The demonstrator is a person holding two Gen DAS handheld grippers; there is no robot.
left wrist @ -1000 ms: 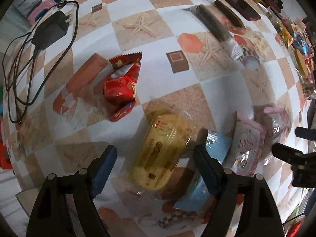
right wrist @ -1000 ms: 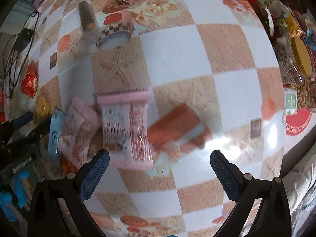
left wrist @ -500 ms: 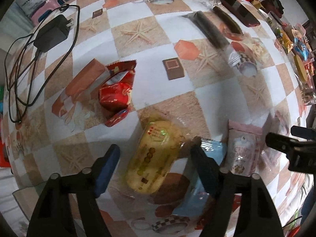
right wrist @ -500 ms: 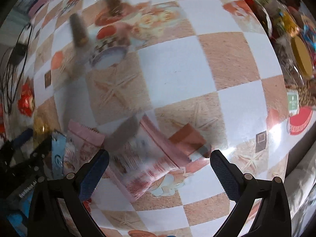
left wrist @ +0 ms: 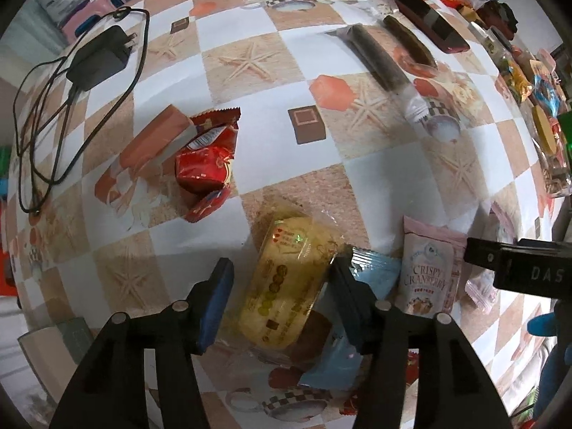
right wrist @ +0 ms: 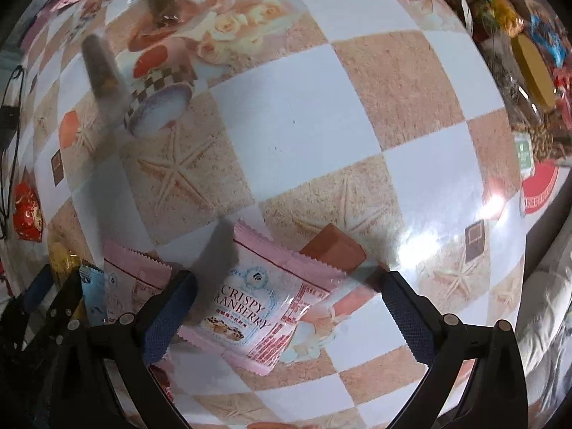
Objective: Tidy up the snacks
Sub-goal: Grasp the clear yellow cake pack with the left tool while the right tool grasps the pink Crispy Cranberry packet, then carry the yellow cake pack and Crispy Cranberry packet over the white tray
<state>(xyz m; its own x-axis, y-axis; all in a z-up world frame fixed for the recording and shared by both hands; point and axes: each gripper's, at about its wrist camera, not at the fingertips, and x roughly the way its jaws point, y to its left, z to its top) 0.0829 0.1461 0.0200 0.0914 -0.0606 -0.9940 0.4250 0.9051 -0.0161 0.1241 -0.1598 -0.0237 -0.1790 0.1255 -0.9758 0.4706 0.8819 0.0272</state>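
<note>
A yellow cake packet [left wrist: 286, 286] in clear wrap lies on the checked tablecloth [left wrist: 379, 182], near the table's near edge, between the fingers of the left gripper [left wrist: 280, 295]. The jaws are closing around it: the right finger already sits against the packet's side, while the blue pad of the left finger [left wrist: 216, 296] stands just clear of it. Just right of the packet lies a light blue packet [left wrist: 375, 271], partly under that right finger, and beyond it a pink cranberry packet [right wrist: 250, 307]. The right gripper [right wrist: 286, 312] hangs over this pink packet with its fingers wide apart, one on each side and neither touching it. Farther left on the cloth a red snack packet [left wrist: 207, 164] lies by itself, and at the far left a black charger [left wrist: 100, 57] with its cable. Two dark snack sticks [left wrist: 379, 57] lie at the far side.
</note>
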